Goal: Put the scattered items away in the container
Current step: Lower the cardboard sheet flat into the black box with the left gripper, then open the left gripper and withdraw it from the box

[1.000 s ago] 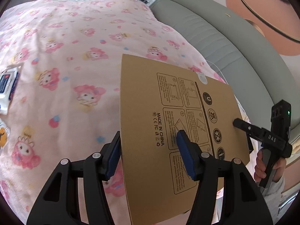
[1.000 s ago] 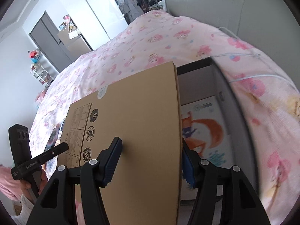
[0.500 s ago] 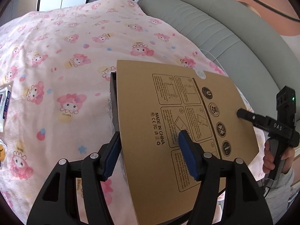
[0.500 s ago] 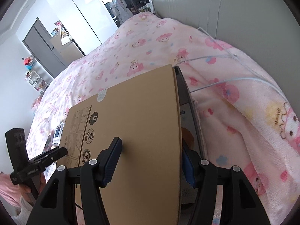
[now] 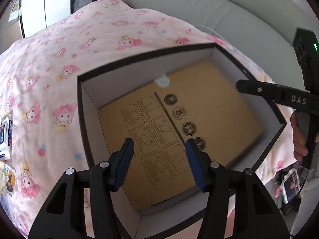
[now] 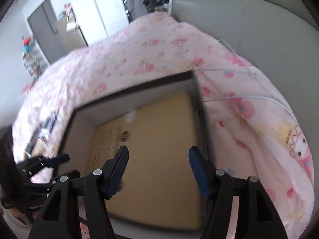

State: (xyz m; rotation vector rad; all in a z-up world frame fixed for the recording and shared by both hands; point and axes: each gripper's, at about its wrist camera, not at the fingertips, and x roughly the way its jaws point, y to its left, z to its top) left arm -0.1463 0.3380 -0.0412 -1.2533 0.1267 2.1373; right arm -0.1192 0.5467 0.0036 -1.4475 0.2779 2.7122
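Cardboard box (image 5: 199, 115) lies flat inside container (image 5: 85, 107), right-wrist view blurred; both tools (image 5: 159, 155) (image 6: 158, 166) open, empty.

Left gripper (image 5: 158, 151): jaws spread, nothing between pads. Right gripper (image 6: 158, 158): jaws spread, empty. A hand (image 5: 299, 137) holds the right gripper's handle.

Each hand-held gripper (image 5: 159, 159) is built of black arms fastened with silver screws and tipped with blue pads (image 5: 194, 163). "DAS" is printed in white on one; bare skin (image 5: 298, 137) is seen.
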